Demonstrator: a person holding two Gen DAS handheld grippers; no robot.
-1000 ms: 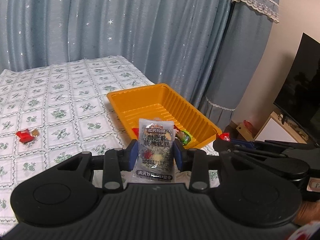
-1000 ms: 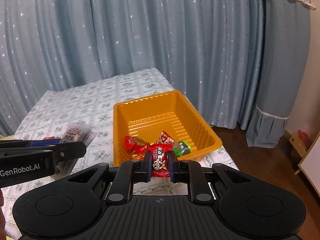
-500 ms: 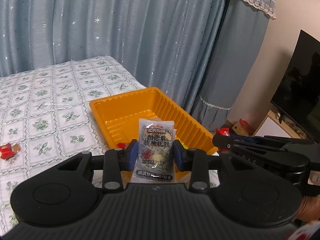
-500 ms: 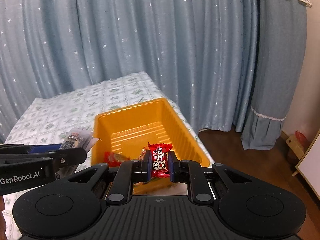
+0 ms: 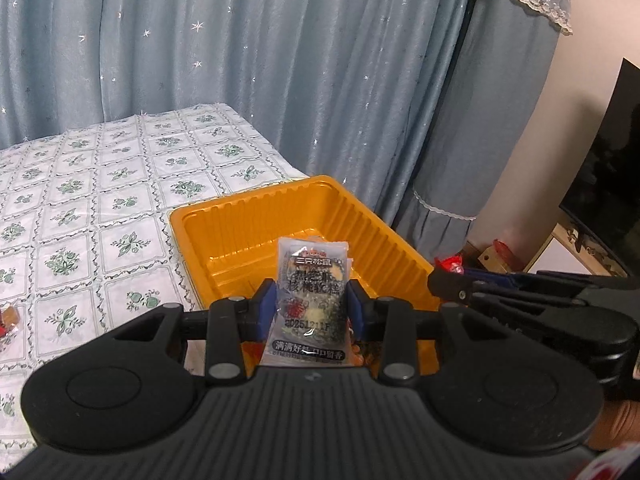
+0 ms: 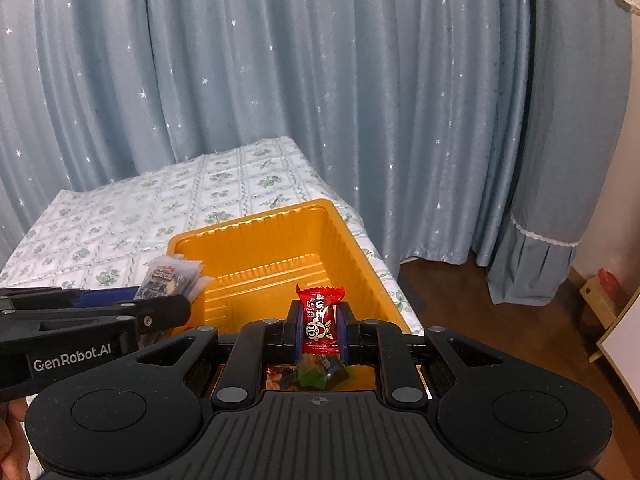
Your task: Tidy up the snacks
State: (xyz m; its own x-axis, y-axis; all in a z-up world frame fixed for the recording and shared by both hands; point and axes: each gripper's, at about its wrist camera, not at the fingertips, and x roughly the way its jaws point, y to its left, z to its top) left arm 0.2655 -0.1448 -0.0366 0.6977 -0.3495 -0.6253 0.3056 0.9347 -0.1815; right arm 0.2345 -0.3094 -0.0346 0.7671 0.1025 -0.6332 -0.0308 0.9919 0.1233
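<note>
With a few wrapped snacks (image 6: 316, 374) already in the near end of the orange tray (image 5: 384, 236), your left gripper (image 5: 310, 310) clamps a grey packet (image 5: 310, 300) and your right gripper (image 6: 320, 330) a red candy (image 6: 320, 320) above that end, both unreleased, while another snack (image 5: 8, 320) waits on the surface left of the tray.

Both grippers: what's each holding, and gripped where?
Left gripper: grey snack packet, pinched across its side edges. Right gripper: red candy, pinched at its middle.
</note>
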